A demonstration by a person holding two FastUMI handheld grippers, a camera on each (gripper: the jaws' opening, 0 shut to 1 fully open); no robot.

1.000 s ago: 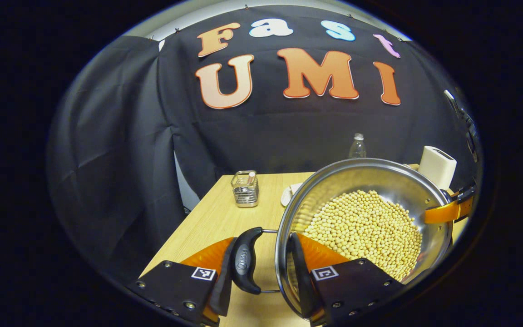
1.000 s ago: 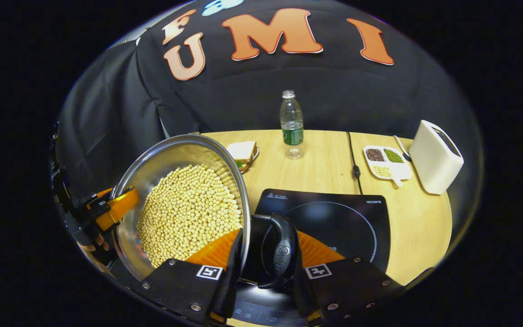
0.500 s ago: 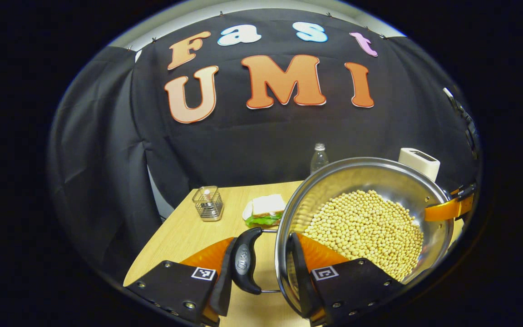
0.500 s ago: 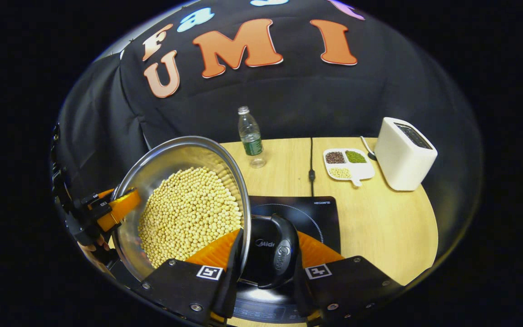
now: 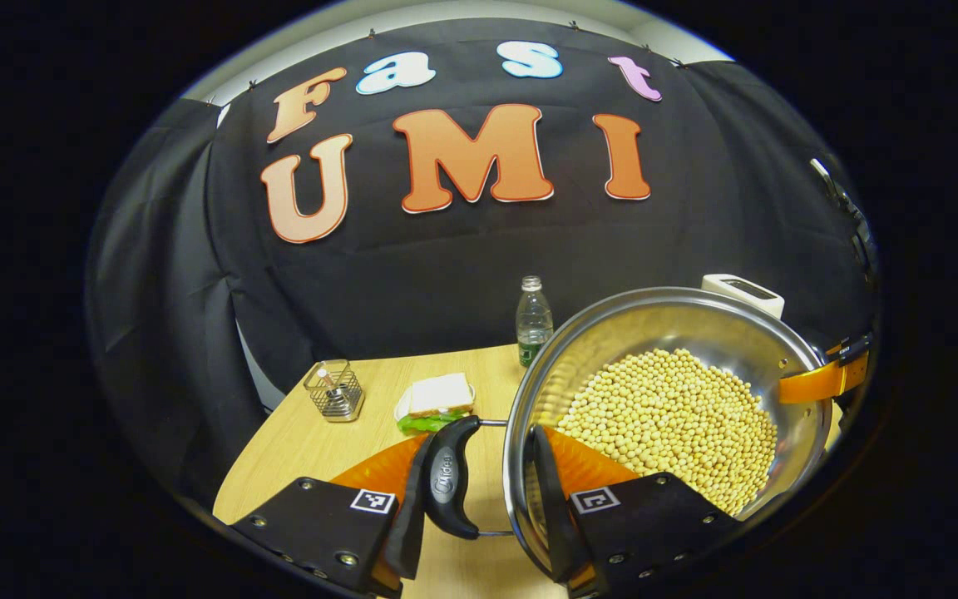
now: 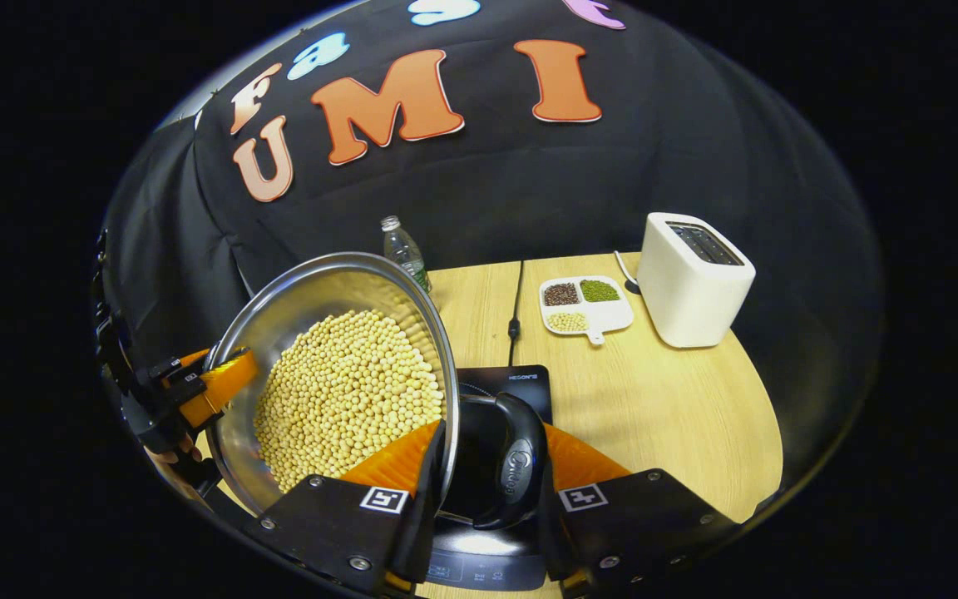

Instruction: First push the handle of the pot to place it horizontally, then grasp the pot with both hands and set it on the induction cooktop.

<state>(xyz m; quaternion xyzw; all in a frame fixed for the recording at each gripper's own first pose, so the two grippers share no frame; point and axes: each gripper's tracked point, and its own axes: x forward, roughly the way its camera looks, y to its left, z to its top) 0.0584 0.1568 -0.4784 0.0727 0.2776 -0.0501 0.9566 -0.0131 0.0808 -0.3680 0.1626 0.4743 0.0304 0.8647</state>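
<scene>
A steel pot (image 5: 670, 333) full of pale soybeans (image 5: 670, 416) is held between both grippers. My left gripper (image 5: 479, 491) is shut on the pot's black left handle (image 5: 448, 481), with one finger outside the handle and the other inside the rim. My right gripper (image 6: 487, 491) is shut the same way on the right handle (image 6: 516, 470). The black induction cooktop (image 6: 520, 384) lies under the pot (image 6: 313, 291) and my right gripper, mostly hidden by them. Each view shows the opposite gripper on the pot's far rim: the right gripper (image 5: 828, 383), the left gripper (image 6: 196, 391).
On the wooden table (image 6: 678, 416) stand a water bottle (image 6: 402, 249), a white boxy appliance (image 6: 691, 279) and a divided dish of beans (image 6: 583, 304). A cable (image 6: 515, 316) runs back from the cooktop. A sandwich (image 5: 437, 399) and a wire holder (image 5: 334, 389) sit at the left.
Both grippers have carried the pot to the right. The cooktop, earlier open to the pot's right, now lies mostly beneath it. Both grips are unchanged.
</scene>
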